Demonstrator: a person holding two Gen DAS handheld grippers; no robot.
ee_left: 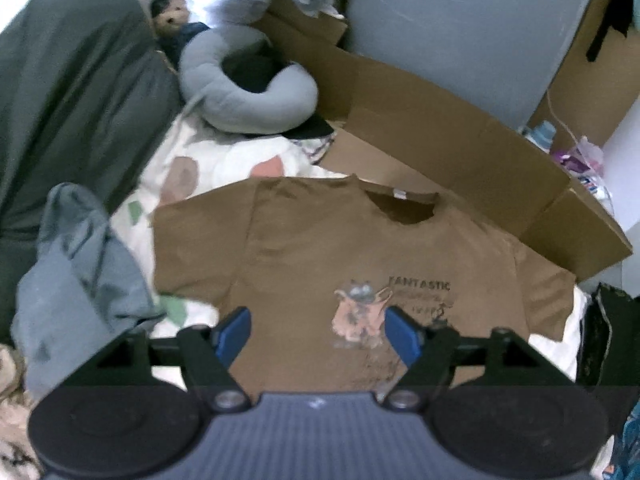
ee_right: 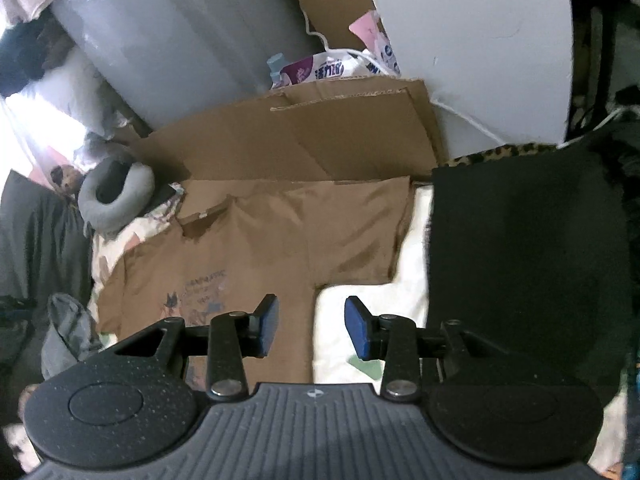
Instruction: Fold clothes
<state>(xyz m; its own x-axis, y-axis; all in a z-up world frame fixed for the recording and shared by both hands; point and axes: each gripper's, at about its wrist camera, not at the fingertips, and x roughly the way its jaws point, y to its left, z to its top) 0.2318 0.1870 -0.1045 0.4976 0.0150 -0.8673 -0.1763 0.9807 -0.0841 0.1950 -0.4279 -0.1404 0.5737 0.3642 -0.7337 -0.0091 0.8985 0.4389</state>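
The brown T-shirt (ee_left: 360, 264) lies flat, print side up, on the patterned bed sheet (ee_left: 208, 160), its collar toward the flattened cardboard (ee_left: 420, 120) at the far side. A crumpled grey garment (ee_left: 76, 272) lies just beside its sleeve.

The left gripper (ee_left: 318, 330) hovers over the lower chest, fingers (ee_left: 236, 330) spread wide with nothing between them. The right gripper (ee_right: 312, 326) hovers over the shirt's side edge below the other sleeve, fingers (ee_right: 268, 322) partly spread and empty; white sheet shows beneath its outer finger.

The step in hand appears to be the approach for the first fold.

1. Lower each gripper to a cloth edge, not the middle of the panel.
2. Pinch both layers fully before lifting.
3. Carry sleeve and side inward together, keeping the fold line parallel to the shirt's length.
4. Keep clear of the grey garment.
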